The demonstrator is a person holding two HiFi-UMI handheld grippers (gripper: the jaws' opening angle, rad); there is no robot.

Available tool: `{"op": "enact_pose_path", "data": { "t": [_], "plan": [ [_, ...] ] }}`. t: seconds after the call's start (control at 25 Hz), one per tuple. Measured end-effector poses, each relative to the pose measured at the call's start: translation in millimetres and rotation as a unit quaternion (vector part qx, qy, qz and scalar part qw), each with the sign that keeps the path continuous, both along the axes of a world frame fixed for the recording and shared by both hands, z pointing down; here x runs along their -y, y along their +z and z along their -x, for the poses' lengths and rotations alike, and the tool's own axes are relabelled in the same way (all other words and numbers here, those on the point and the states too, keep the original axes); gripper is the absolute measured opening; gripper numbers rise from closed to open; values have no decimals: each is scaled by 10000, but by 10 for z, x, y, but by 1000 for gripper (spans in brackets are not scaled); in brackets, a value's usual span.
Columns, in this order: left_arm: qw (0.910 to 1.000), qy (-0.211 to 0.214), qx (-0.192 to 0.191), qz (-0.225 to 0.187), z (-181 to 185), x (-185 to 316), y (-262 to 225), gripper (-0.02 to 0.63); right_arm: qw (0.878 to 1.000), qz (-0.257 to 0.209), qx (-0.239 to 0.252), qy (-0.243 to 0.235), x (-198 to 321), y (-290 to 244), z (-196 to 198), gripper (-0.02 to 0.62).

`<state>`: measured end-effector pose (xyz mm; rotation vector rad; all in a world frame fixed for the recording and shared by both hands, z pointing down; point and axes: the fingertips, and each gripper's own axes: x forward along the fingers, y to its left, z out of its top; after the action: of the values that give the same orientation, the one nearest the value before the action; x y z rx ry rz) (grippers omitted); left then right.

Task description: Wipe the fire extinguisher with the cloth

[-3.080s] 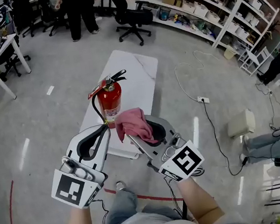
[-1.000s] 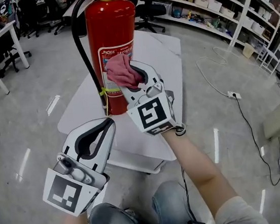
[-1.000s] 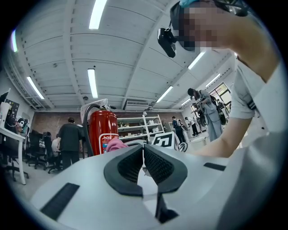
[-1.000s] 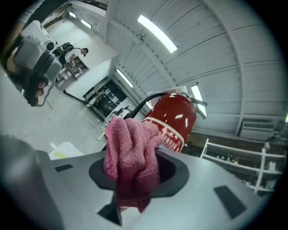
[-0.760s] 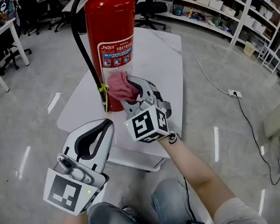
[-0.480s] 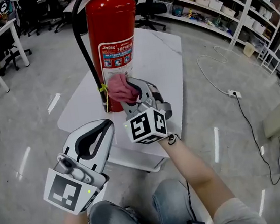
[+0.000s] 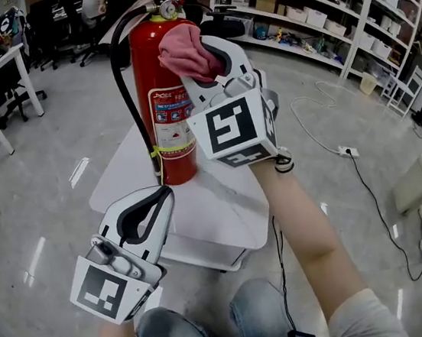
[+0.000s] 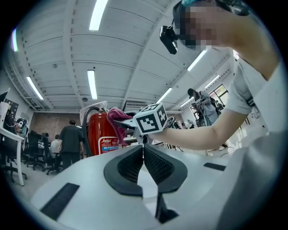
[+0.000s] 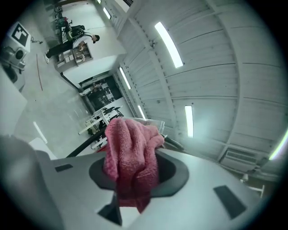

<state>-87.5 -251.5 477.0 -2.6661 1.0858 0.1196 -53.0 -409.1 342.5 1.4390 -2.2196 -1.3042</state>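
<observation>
The red fire extinguisher (image 7: 153,71) stands upright on the white tabletop (image 7: 223,201), the right gripper (image 7: 208,55) pinching the pink cloth (image 7: 180,48) in its jaws against the cylinder's top, while the left gripper (image 7: 157,202) hangs low near the tabletop's near edge, jaws pressed together on nothing.

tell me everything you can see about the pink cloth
The pink cloth is a fluffy, terry-like rag, bunched into thick folds rather than spread flat. The right gripper is shut on it, with a crumpled wad bulging past the jaws and a bit hanging below them. It is held high, at the upper shoulder of the red fire extinguisher, just below the valve, and seems to press against it.
</observation>
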Motion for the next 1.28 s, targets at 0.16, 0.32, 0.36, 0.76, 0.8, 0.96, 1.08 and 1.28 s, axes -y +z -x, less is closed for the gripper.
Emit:
{"op": "enact_pose_path", "data": {
  "t": [0.16, 0.32, 0.36, 0.76, 0.8, 0.96, 1.08, 1.28],
  "plan": [
    [9996, -32, -124, -233, 31, 23, -111, 17, 9998, 108, -101, -121, 2, 87, 63, 135],
    [9996, -38, -97, -262, 29, 12, -89, 17, 9979, 579, -131, -260, 12, 688, 97, 133],
    [9997, -46, -75, -236, 31, 10, -66, 17, 9970, 709, -182, -262, 15, 871, 108, 133],
    [9999, -83, 80, 100, 29, -8, 174, 17, 9794, 1496, -1351, 124, 33, 2391, 203, 133],
    [9999, -83, 69, 82, 30, -7, 172, 17, 9771, 1567, -1431, 143, 34, 2476, 208, 133],
    [9999, -91, 71, 97, 38, 5, 190, 17, 9698, 1801, -1638, 152, 38, 2726, 225, 133],
    [9998, -80, 115, 163, 34, 9, 219, 17, 9768, 1609, -1406, 112, 23, 2509, 217, 134],
    [10000, -66, 23, -18, 49, 27, 146, 17, 9911, 1238, -473, -123, 27, 1561, 170, 135]
  ]
}}
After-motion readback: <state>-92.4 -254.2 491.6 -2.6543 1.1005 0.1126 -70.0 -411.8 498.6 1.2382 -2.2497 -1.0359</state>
